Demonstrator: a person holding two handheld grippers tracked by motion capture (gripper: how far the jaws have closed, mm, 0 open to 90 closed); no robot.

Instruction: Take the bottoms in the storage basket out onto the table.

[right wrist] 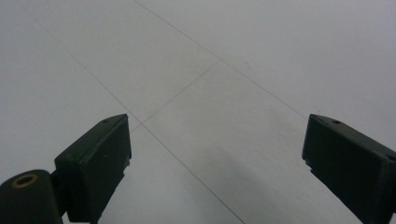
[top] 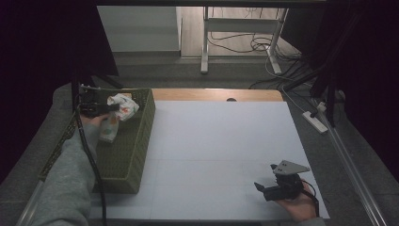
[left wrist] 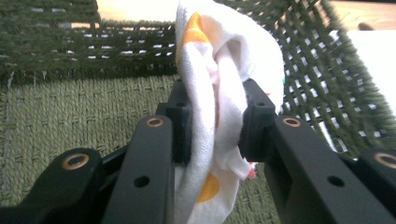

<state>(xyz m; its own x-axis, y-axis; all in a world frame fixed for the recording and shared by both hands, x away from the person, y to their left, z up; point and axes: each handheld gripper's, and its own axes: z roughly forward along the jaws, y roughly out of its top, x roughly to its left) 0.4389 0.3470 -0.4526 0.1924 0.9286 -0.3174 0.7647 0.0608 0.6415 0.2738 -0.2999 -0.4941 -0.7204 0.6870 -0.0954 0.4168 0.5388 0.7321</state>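
Black left gripper [left wrist: 215, 126]: clamped on white orange-spotted cloth [left wrist: 219, 93], held over green woven basket [top: 141, 141]. Cloth is best lifted clear of basket rim before being carried. Right gripper [right wrist: 217, 154]: spread, nothing held, over white table [top: 221, 141].

The white table [top: 221, 150] surface is left open between the green woven basket [top: 141, 136] and the right gripper [top: 264, 189]. Passage at the table's left is blocked by the basket's walls; 1 cloth [top: 117, 115] is held above its interior, apparently clear of the rim.

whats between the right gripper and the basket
Nothing: in the high view, bare white table runs from the right gripper to the green woven basket.
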